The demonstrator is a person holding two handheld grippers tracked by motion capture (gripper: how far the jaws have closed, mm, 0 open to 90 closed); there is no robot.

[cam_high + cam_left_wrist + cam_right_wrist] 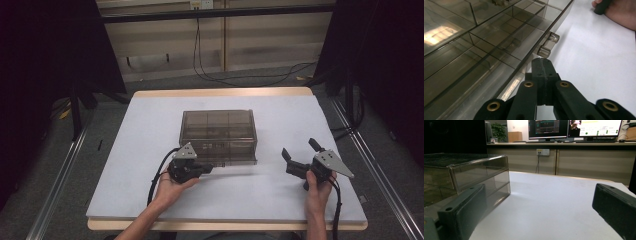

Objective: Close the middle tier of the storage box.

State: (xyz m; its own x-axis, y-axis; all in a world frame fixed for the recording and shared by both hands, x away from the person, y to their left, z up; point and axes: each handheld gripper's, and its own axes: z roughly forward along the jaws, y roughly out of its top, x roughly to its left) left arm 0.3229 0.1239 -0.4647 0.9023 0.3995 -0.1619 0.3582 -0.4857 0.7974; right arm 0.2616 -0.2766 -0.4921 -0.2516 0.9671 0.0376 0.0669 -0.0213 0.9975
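A smoked clear plastic compartment box (pixel 218 136) with its lid down lies mid-table. My left gripper (pixel 209 169) is shut with nothing between its jaws, and its tips rest by the box's front edge. In the left gripper view the closed tips (pixel 541 62) sit just short of a clear latch (pixel 548 45) on the box's (pixel 474 50) front rim. My right gripper (pixel 300 148) is held open to the right of the box, apart from it. In the right gripper view the fingers (pixel 461 212) stand wide around bare table, gripper (pixel 539 210), with the box (pixel 466 175) at the left.
A white cover (pixel 280 200) is spread over the wooden table. Dark curtains flank both sides, and cables (pixel 240 80) trail on the floor behind. A counter with monitors (pixel 549 130) stands beyond the table's far edge. The person's right hand (pixel 621 15) rests on the cover.
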